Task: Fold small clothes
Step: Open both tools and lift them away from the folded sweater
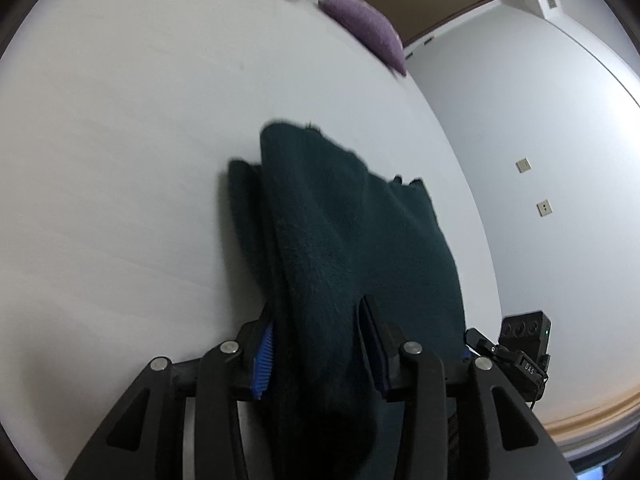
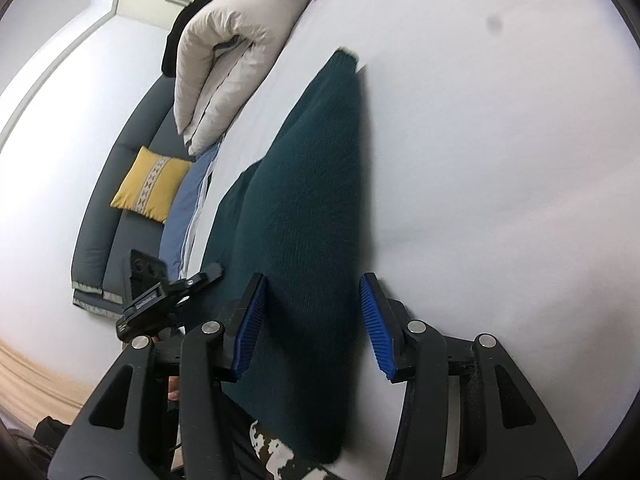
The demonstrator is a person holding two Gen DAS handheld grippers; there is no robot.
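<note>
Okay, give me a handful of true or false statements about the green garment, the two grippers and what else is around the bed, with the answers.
1. The dark green garment lies on a white bed sheet. True.
2. The right gripper has red pads. False: its pads are blue.
3. A yellow cushion sits on the grey sofa. True.
4. The garment lies flat in a single layer. False: it is folded over itself.
5. The left gripper has garment fabric between its fingers. True.
</note>
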